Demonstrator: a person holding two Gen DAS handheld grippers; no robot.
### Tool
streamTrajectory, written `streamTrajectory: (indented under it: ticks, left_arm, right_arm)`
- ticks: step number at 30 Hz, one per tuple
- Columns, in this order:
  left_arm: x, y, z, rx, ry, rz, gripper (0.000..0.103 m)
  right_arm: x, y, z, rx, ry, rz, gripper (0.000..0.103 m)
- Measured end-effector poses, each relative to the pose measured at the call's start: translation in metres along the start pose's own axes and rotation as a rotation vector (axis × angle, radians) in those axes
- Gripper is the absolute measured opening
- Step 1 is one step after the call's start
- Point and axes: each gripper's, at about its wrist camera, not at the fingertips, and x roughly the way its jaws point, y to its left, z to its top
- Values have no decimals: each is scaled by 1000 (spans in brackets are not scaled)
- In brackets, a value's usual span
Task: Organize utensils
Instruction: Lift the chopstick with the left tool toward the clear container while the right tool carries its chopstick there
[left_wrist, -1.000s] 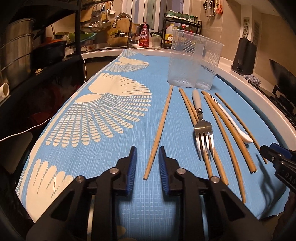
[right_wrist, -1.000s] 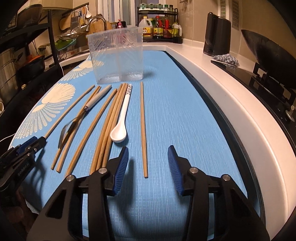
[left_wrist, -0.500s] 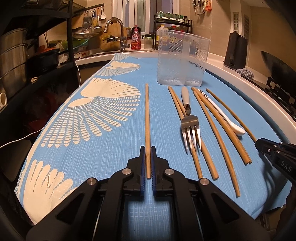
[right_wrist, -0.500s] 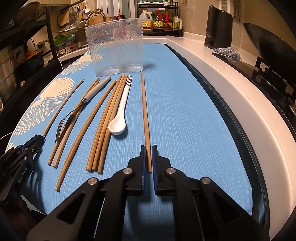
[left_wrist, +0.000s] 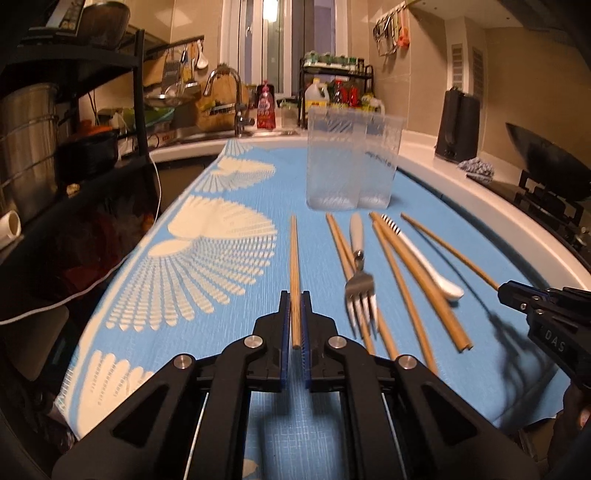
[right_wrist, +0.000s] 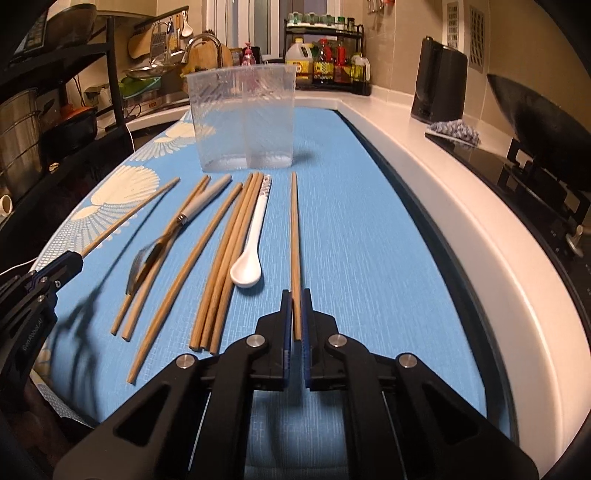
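Observation:
My left gripper (left_wrist: 294, 295) is shut on the near end of a wooden chopstick (left_wrist: 294, 258) that points away toward a clear two-part plastic holder (left_wrist: 351, 162). My right gripper (right_wrist: 295, 293) is shut on the near end of another chopstick (right_wrist: 294, 229), at the right of the row. Between them on the blue mat lie several more chopsticks (right_wrist: 229, 251), a fork (left_wrist: 360, 288) with a grey handle and a white ceramic spoon (right_wrist: 251, 254). The holder (right_wrist: 242, 122) stands upright behind the row. Each gripper shows at the edge of the other's view.
The blue mat (right_wrist: 369, 240) covers the counter. A white counter rim (right_wrist: 480, 229) runs along the right, with a black kettle (right_wrist: 439, 85), a cloth and a wok (right_wrist: 543, 122) on a stove. A sink and tap (left_wrist: 225, 92) are at the back; a black shelf rack (left_wrist: 55, 147) with pots stands at the left.
Both grippers went from open to shut, each on a chopstick end. Since half a second ago both have risen a little with their chopsticks.

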Motion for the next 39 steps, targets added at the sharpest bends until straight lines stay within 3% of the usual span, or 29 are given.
streamTrajectory:
  ticks: [12, 22, 31, 39]
  left_arm:
    - [-38, 0, 27, 19, -152, -20, 5]
    - [-48, 12, 54, -3, -207, -72, 5]
    - [-38, 28, 105, -28, -189, -150, 5]
    - [-16, 41, 140, -56, -60, -227, 5]
  right_arm:
    - [-43, 2, 39, -26, -121, 2, 5]
    - [-68, 3, 72, -39, -206, 5, 5]
    - [-76, -10, 113, -11, -250, 10, 5]
    - [-77, -15, 144, -26, -233, 46, 5]
